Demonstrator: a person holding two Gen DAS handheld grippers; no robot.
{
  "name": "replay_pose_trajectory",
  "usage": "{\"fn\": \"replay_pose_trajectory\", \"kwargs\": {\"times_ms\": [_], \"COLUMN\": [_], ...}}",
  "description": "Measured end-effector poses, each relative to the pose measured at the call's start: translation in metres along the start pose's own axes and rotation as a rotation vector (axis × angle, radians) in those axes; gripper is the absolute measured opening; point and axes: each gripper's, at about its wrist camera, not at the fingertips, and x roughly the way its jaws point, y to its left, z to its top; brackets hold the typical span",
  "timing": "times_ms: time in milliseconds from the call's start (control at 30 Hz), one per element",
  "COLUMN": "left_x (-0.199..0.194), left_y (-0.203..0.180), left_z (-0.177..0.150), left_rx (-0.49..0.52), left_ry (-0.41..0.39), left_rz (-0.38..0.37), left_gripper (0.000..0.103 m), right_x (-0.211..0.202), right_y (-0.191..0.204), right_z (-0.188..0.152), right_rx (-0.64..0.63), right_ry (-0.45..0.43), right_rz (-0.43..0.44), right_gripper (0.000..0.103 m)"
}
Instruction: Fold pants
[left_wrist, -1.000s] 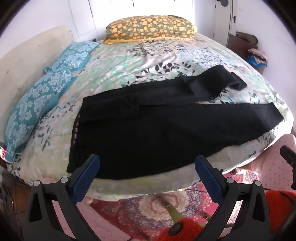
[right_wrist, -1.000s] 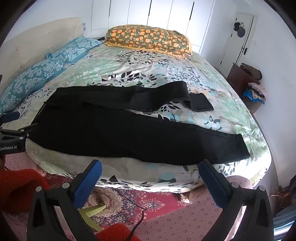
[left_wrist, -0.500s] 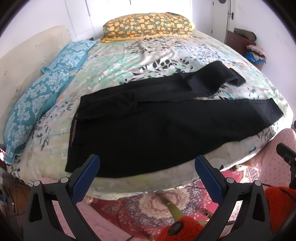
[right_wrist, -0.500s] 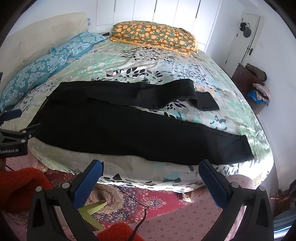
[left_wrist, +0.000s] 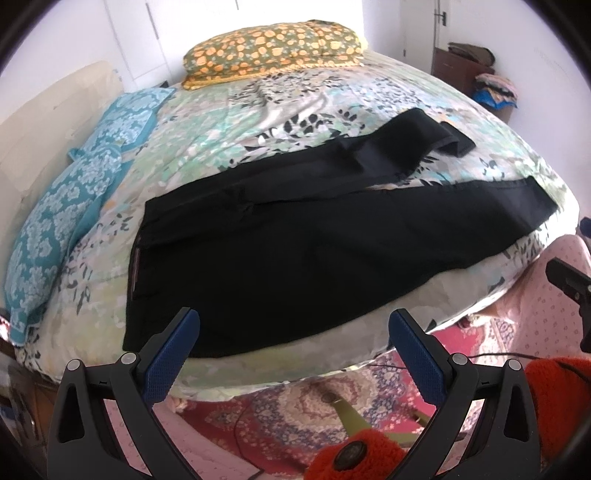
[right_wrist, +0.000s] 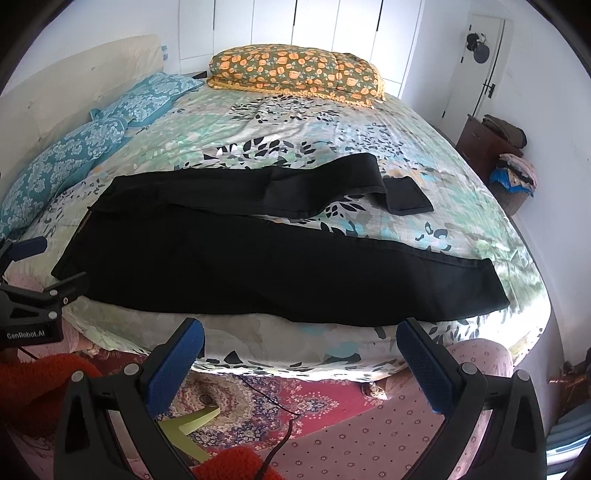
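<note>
Black pants (left_wrist: 295, 236) (right_wrist: 240, 258) lie spread flat on the floral bedspread (left_wrist: 258, 110) (right_wrist: 295, 122), waistband to the left, both legs running right. The near leg reaches the bed's front right corner; the far leg's cuff is folded over. My left gripper (left_wrist: 293, 336) is open, hovering just short of the bed's front edge below the waist and seat. My right gripper (right_wrist: 301, 345) is open too, in front of the near leg's lower edge. Neither holds anything. The left gripper (right_wrist: 26, 266) also shows at the left rim of the right wrist view.
Blue patterned pillows (left_wrist: 62, 206) (right_wrist: 74, 155) line the bed's left side and an orange floral pillow (left_wrist: 273, 48) (right_wrist: 295, 70) lies at the far end. A red patterned rug (right_wrist: 295, 402) with a cable covers the floor below. A dark cabinet with piled clothes (right_wrist: 506, 158) stands right.
Both grippers have moved slightly closer to the bed, so the pants look larger. Both stay open and the pants have not moved.
</note>
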Motion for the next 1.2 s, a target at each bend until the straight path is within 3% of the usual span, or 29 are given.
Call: {"fn": "replay_pose_trajectory", "kwargs": {"times_ms": [600, 867, 1200], "left_x": [0.000, 0.007, 0.008], "left_y": [-0.035, -0.008, 0.057], "left_z": [0.003, 0.000, -0.014], "left_rx": [0.131, 0.018, -0.227], "left_ry": [-0.003, 0.028, 0.052], "left_rz": [-0.090, -0.046, 0.014], "left_gripper": [0.102, 0.102, 0.102], "right_x": [0.002, 0.003, 0.005], "right_y": [-0.020, -0.010, 0.041], "right_z": [-0.003, 0.000, 0.002], "right_rx": [0.085, 0.039, -0.169], "right_ry": [0.010, 0.008, -0.008], "right_rz": [-0.023, -0.006, 0.054], "right_gripper": [0.103, 0.103, 0.103]}}
